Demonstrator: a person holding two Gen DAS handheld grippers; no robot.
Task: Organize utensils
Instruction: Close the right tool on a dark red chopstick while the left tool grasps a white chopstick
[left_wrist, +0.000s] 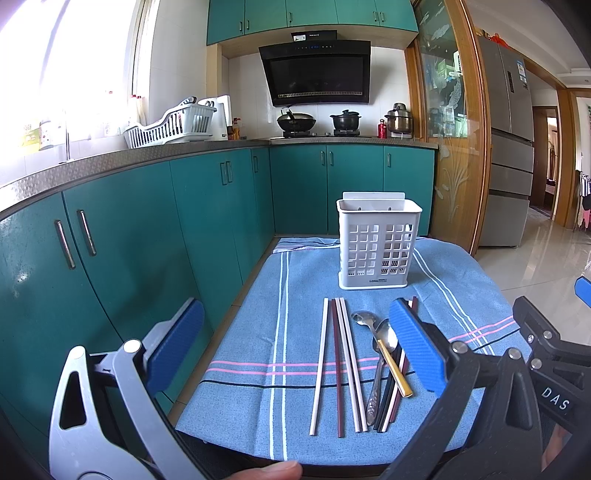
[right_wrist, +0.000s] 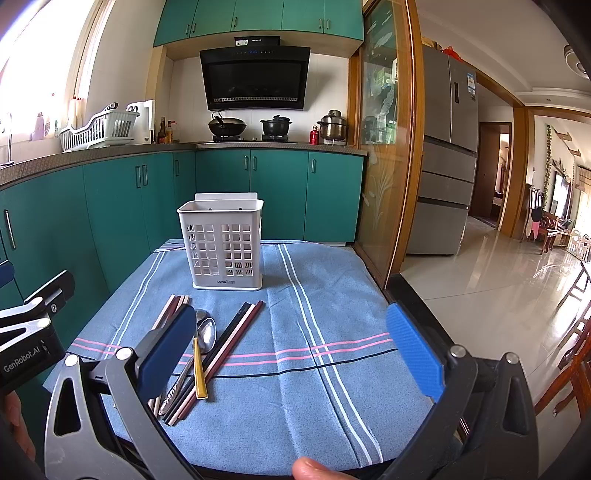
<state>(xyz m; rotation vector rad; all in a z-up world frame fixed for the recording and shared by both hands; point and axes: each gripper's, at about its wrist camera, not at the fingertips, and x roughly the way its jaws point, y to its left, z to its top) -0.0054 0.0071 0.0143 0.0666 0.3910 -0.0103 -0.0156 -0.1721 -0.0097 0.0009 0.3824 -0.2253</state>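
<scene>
A white slotted utensil holder (left_wrist: 377, 242) (right_wrist: 224, 246) stands upright at the far end of a blue striped cloth (left_wrist: 295, 387) (right_wrist: 314, 369). In front of it lie several chopsticks (left_wrist: 339, 365) (right_wrist: 229, 343), white and dark red, plus two spoons (left_wrist: 384, 336) (right_wrist: 207, 334), one with a gold handle (left_wrist: 397, 373) (right_wrist: 200, 373). My left gripper (left_wrist: 295, 354) hovers open above the near end of the cloth, nothing between its blue pads. My right gripper (right_wrist: 295, 354) is open too, over bare cloth to the right of the utensils.
Teal cabinets (left_wrist: 147, 240) line the left side under a counter with a dish rack (left_wrist: 171, 125). A stove with pots (left_wrist: 317, 123) is at the back. A wooden glass door (right_wrist: 388, 147), fridge (right_wrist: 448, 155) and shiny floor lie right. A fingertip (right_wrist: 314, 469) shows at the bottom.
</scene>
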